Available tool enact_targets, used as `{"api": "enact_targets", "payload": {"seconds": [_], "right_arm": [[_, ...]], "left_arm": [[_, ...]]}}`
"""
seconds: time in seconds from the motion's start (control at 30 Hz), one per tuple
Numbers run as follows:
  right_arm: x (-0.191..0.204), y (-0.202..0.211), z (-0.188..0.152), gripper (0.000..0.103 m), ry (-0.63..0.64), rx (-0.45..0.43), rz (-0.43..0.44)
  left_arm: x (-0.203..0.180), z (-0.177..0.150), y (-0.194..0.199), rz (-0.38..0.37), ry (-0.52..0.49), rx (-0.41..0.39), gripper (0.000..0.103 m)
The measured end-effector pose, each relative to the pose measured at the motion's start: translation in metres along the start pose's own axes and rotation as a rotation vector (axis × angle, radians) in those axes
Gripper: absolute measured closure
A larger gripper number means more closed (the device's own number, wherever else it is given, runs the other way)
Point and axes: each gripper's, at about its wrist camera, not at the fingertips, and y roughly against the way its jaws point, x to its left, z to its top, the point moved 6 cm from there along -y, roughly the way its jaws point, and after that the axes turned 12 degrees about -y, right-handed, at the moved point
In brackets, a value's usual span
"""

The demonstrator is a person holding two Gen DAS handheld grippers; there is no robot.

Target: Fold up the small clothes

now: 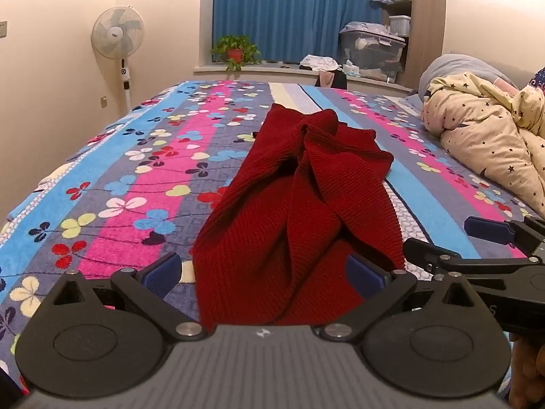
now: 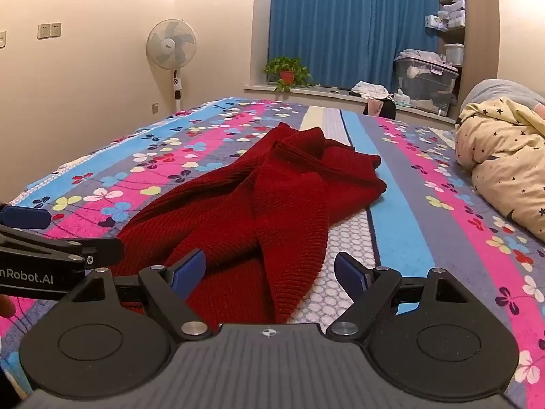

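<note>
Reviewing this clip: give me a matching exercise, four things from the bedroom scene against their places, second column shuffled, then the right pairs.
Things:
1. red knit
2. fan
3. potted plant
4. star-print quilt

Places:
A. on the window ledge, before the blue curtain
B. bunched at the bed's right side
C. on the floor by the left wall
D. crumpled mid-bed, in front of both open grippers

Pairs: 1-D, 2-C, 3-A, 4-B

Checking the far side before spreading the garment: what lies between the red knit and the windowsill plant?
Only bare flowered bedspread lies between the red knit and the potted plant, then a gap to the sill. The right wrist view shows it best.
</note>
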Motion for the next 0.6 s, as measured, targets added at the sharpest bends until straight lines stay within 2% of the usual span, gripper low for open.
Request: {"api": "enact_targets", "payload": {"seconds": [0.6], "right_arm": [[0.002,0.002,-0.003,0.019,0.007,-0.006,0.0]], "left_arm": [[0.003,-0.001,-0.001,0.0,0.002,0.001,0.001]]}}
